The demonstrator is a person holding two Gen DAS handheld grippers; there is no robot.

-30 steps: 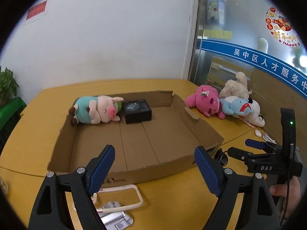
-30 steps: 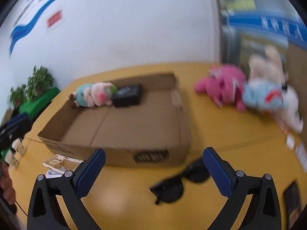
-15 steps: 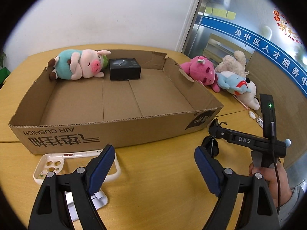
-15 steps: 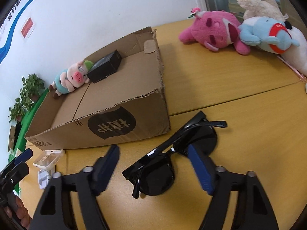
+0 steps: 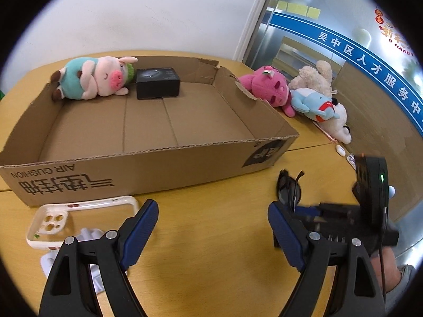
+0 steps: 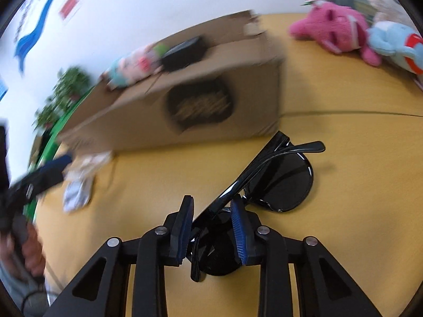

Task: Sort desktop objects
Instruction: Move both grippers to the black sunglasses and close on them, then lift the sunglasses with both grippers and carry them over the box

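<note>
- Yellow wooden tabletop (image 5: 211, 237), rounded edge, a seam line running across it past the box corner.
- White wall (image 5: 158, 13) behind; glass partition (image 5: 330, 42) at right with a blue banner of white characters and yellow sticky notes.
- Potted plant (image 6: 66, 89) and something green at the table's far left in the right wrist view, blurred.
- Shallow cardboard box (image 5: 148, 163) open on top, "AIR CUSHION" printed upside down on the near wall.
- Inside, against the far wall: plush pig (image 5: 95, 79) lying on its side, black box (image 5: 157, 83) just beside its snout.
- Outside, right of the box: pink plush (image 5: 267, 88), blue plush (image 5: 312, 103), cream plush (image 5: 317, 78), bunched together.
- White phone case (image 5: 79, 216) flat on the table before the box's near wall; crumpled white item just below it, partly hidden.
- Sunglasses (image 6: 277, 182) folded, on the table near the box's right corner.
- Right gripper (image 6: 211, 219) clenched on the sunglasses frame, blue pads pressing either side of one lens.
- Left gripper (image 5: 211, 224) released, jaws wide apart, nothing between them, above the table.
</note>
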